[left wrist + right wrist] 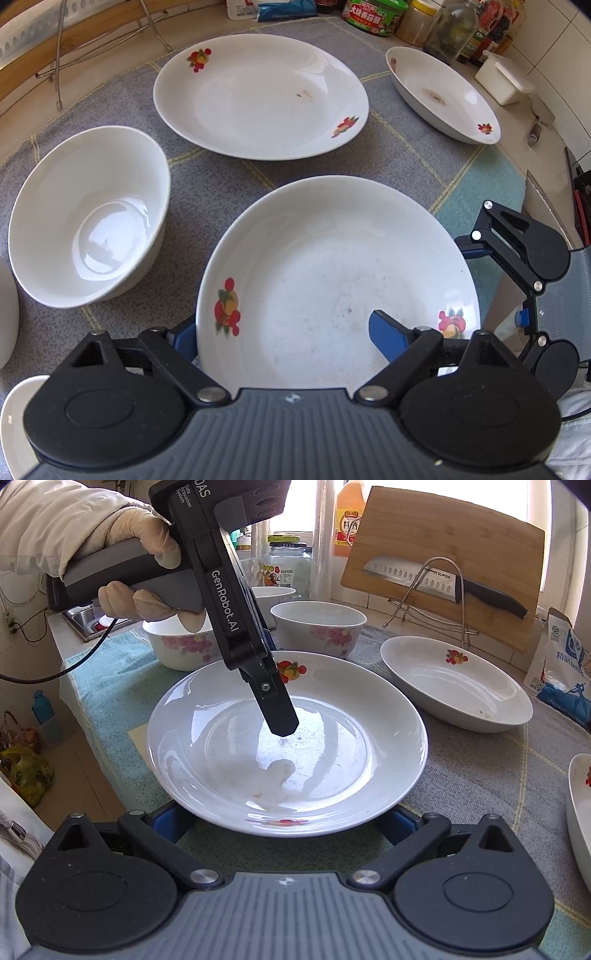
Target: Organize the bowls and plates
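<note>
Left gripper [286,338] straddling the near plate's [332,266] rim, one finger inside, one outside

Jaws spread, blue pads not seen pressing on the rim; the plate sits on the grey cloth [207,184], white bowl [88,218] beside it, second plate [258,96] beyond. Right gripper [286,825] hangs wide open at that plate's edge, a gloved hand [147,572] holding the left tool above
</note>
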Motion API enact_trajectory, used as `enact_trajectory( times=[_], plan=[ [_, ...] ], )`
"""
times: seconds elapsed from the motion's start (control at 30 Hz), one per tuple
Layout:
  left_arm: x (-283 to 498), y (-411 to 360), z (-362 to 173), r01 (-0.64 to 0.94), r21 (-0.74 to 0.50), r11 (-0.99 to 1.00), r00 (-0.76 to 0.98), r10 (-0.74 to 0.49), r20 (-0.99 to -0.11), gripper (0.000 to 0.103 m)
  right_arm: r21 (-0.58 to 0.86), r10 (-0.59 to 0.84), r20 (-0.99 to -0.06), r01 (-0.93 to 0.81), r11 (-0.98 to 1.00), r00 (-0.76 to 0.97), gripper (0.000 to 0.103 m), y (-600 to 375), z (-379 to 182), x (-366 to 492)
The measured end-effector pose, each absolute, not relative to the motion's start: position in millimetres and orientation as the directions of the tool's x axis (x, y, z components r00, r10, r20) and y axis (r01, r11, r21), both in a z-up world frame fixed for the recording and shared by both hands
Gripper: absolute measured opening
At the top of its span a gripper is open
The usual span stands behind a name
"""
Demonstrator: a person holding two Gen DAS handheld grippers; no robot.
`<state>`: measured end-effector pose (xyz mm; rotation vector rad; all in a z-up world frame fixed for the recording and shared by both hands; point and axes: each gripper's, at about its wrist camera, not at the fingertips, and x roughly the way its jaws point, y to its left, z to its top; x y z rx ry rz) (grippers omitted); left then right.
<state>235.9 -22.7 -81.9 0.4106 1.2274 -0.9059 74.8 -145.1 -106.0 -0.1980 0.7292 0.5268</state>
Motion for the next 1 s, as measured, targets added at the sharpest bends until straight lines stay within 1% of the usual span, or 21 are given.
enact_trajectory(
  times=[0.47,0.53,1.0],
  plan=[
    [237,-25,-78,0.767,-0.214,0.605,0.037,-0.375,-0.926,0.089,0.02,0.372,-0.728,-0.524,0.851,0.576,0.103,-147,-100,80],
    [235,-27,-76,0.769,-0.215,0.602,0.035,-0.376,-0.926,0.089,0.032,0.379,-0.726,-0.522,0.853,0.574,0.103,-150,-97,79],
    [229,-66,-56,0.796,-0.218,0.565,0.043,-0.412,-0.91,0.089,-0.001,0.344,-0.724,-0.5,0.866,0.598,0.103,-182,-76,69]
  ],
)
